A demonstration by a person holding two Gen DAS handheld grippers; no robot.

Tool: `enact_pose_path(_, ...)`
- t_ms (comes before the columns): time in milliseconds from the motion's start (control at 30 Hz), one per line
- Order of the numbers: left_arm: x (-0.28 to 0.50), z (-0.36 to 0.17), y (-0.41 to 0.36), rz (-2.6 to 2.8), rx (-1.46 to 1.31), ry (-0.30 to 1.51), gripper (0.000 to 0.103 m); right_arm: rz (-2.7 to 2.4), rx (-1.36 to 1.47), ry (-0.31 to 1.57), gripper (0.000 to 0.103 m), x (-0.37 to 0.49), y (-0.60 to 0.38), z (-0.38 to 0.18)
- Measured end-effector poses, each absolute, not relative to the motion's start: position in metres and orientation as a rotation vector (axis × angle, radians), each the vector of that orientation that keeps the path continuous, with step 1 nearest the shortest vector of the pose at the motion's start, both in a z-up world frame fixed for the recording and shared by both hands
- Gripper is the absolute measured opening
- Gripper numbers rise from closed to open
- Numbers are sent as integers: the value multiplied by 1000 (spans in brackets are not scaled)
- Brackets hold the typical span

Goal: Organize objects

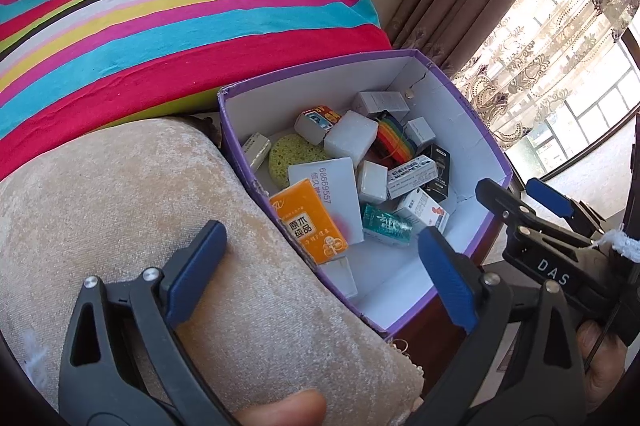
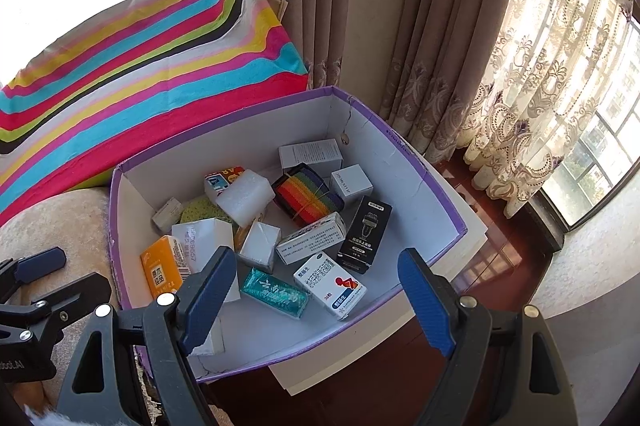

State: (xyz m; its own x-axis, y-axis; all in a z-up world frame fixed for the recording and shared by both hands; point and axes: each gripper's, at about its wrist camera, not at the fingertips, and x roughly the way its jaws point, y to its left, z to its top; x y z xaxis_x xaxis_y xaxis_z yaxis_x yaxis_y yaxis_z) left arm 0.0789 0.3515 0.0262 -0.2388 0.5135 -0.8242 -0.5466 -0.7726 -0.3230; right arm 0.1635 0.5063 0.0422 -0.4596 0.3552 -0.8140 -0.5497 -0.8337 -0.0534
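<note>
Box [image 2: 424,186], purple outside and white inside, sits open in front of you, its near left wall against the beige cushion [image 1: 120,194] and the striped cloth [image 1: 160,6] behind it. Inside it you have one orange pack [image 2: 160,268], one teal pack [image 2: 276,292], one black carton [image 2: 365,236], one rainbow strap [image 2: 308,196], one yellow-green sponge [image 1: 286,154], one white foam block [image 2: 244,200], and several small white cartons I can't count for sure. Your left gripper [image 1: 320,262] is spread wide with nothing in it, one finger over the cushion, the other over the box. Your right gripper [image 2: 320,294] also stands apart and empty, hovering above the box's near edge. Two curtains [image 2: 360,6] hang behind.
</note>
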Motion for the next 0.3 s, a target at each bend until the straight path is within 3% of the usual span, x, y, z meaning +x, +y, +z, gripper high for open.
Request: enact_pose_path(300, 81, 25, 354, 2055, -1335, 48, 99, 2283, -1210, 292, 84, 164, 506, 40)
